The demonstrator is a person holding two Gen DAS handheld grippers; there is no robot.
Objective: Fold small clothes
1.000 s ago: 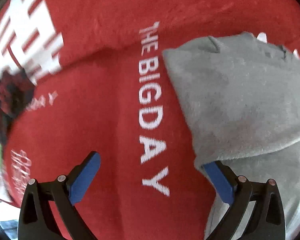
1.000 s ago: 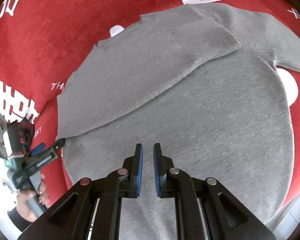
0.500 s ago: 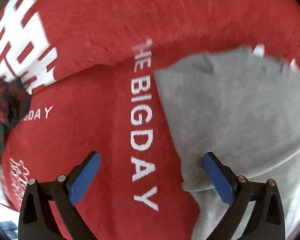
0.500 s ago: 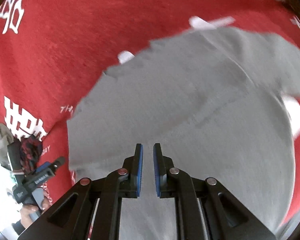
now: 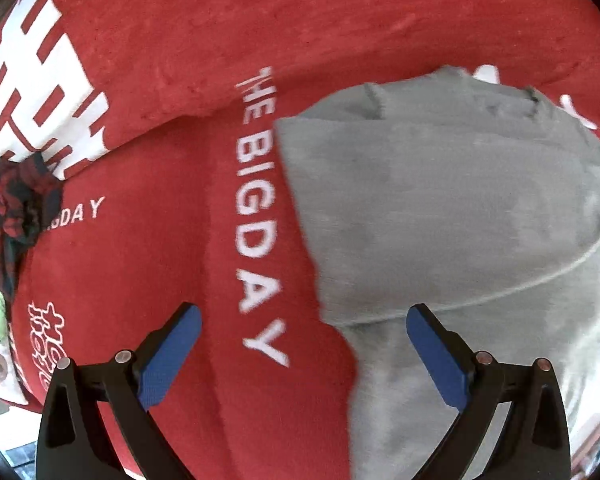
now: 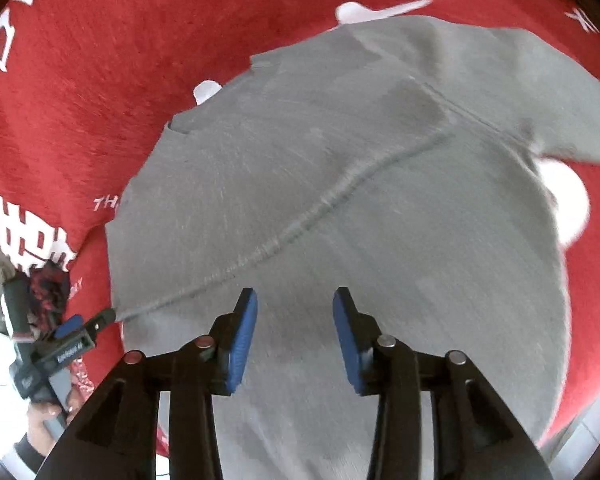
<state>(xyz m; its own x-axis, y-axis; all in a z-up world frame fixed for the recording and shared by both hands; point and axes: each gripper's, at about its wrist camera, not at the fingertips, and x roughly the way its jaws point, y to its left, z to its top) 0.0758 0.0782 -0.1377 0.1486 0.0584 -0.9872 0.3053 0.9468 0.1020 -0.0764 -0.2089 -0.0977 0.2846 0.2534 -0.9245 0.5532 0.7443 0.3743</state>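
A grey garment [image 6: 380, 208] lies flat on a red cloth [image 6: 100, 60], with one part folded over across it. My right gripper [image 6: 295, 334] is open and empty above the garment's near part. My left gripper [image 5: 300, 354] is wide open and empty at the garment's left edge [image 5: 440, 220], over the fold's corner. It also shows in the right wrist view [image 6: 92, 326], at the fold's left corner.
The red cloth [image 5: 300, 20] carries white lettering [image 5: 256, 200] and symbols. A dark red patterned bundle [image 5: 16, 200] lies at its left edge. A pale floor or table edge shows at bottom right in the right wrist view [image 6: 588, 432].
My right gripper has opened from shut. My left gripper stayed open and shifted slightly along the garment's left edge.
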